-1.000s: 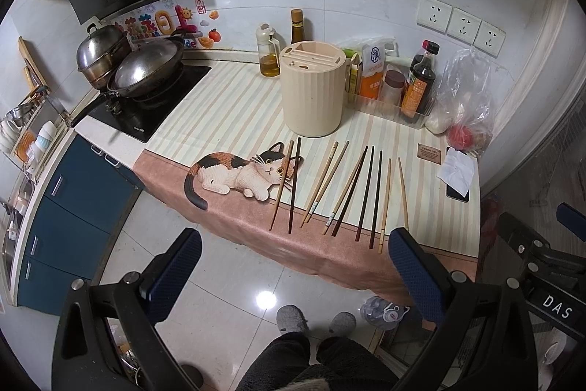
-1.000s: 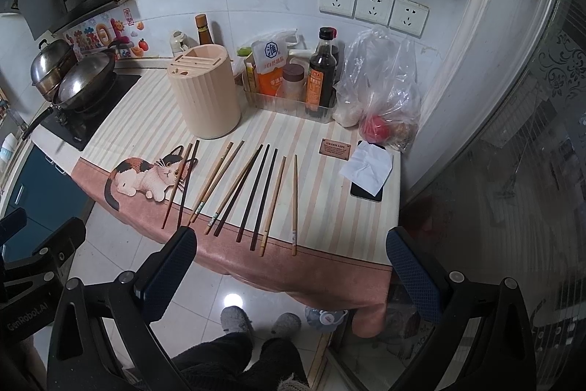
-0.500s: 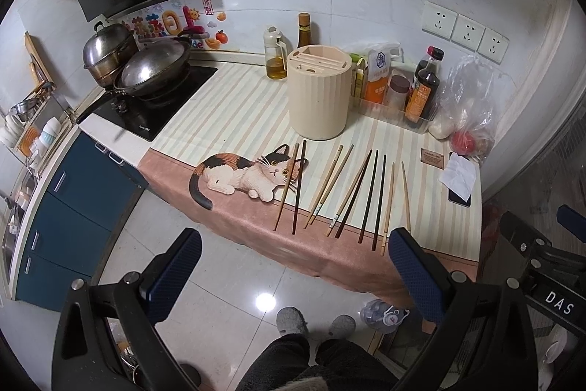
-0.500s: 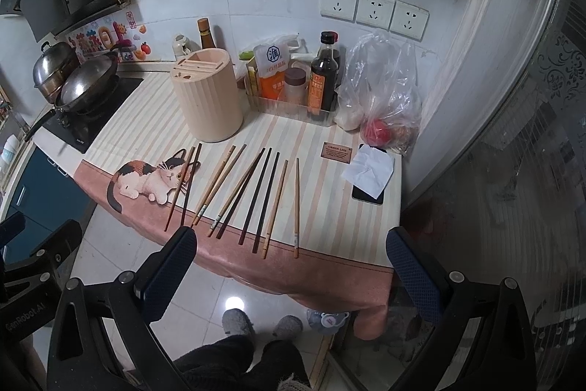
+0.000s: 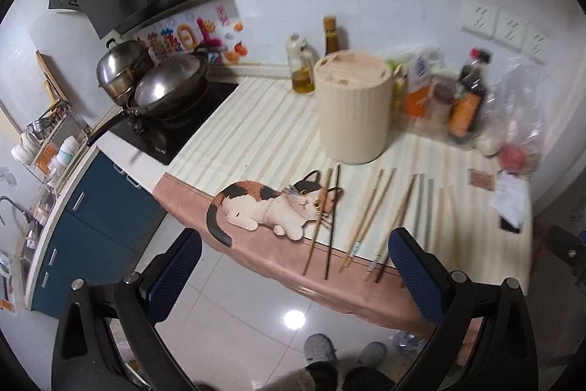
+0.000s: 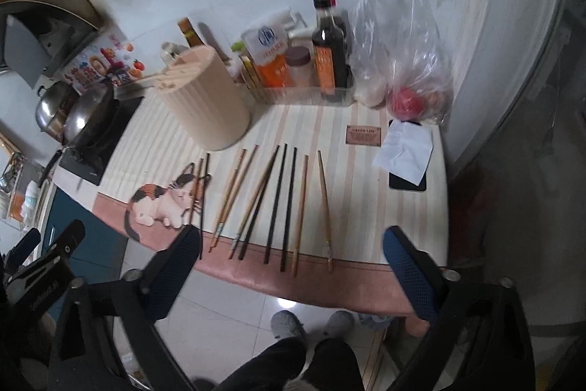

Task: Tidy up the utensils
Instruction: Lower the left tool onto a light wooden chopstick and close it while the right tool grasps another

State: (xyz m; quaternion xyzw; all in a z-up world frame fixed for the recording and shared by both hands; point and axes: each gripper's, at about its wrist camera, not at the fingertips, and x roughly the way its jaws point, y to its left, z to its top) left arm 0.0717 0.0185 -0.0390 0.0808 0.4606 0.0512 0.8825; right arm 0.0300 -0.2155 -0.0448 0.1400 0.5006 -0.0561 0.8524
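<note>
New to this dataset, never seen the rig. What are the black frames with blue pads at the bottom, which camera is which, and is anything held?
There is no robot arm. A person, whose slippered feet show at the bottom, holds a two-finger gripper in each hand, and a fisheye camera on each looks forward along its fingers.

One picture comes from the left gripper, the other from the right gripper. The blue pads are the fingers. Both grippers are open and hold nothing.

Ahead is a kitchen counter under a striped cloth. On it lies a row of loose chopsticks, light and dark, with a beige slotted holder behind them. Sauce bottles and a plastic bag stand by the wall.
</note>
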